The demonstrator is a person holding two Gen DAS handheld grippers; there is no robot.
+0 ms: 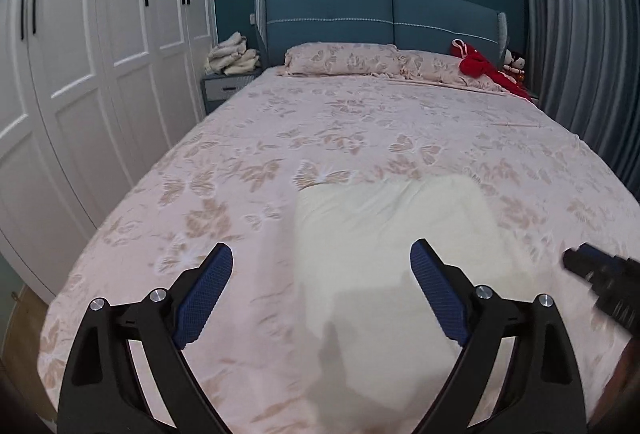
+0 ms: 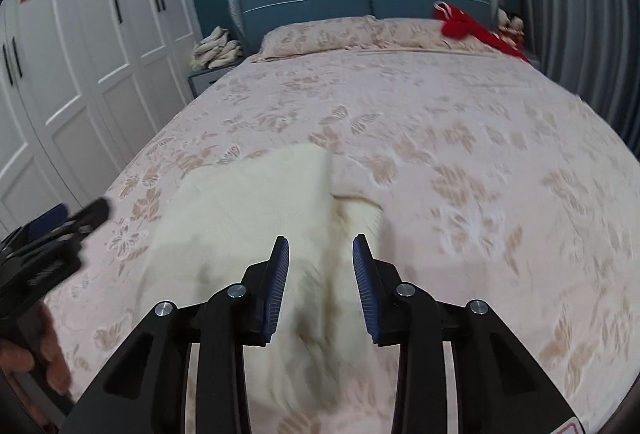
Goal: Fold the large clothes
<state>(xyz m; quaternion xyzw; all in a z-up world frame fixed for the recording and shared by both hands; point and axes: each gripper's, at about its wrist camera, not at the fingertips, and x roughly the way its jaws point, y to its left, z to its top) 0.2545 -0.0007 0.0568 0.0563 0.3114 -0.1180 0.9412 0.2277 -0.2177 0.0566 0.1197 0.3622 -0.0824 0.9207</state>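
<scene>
A cream garment (image 1: 392, 234) lies folded into a rough rectangle on the near part of the bed; it also shows in the right wrist view (image 2: 256, 209). My left gripper (image 1: 322, 254) is open wide above the garment's left edge, holding nothing. My right gripper (image 2: 320, 248) is open, its fingers apart above the garment's right part, holding nothing. The right gripper shows blurred at the right edge of the left wrist view (image 1: 600, 274). The left gripper shows at the left edge of the right wrist view (image 2: 60, 234).
The bed (image 1: 280, 137) has a pink butterfly-print cover and two pillows (image 1: 340, 59) by a blue headboard. A red garment (image 1: 484, 69) lies at the far right. White wardrobes (image 1: 100, 53) stand left, with folded cloths (image 1: 232, 55) on a nightstand. Grey curtains (image 1: 580, 53) hang right.
</scene>
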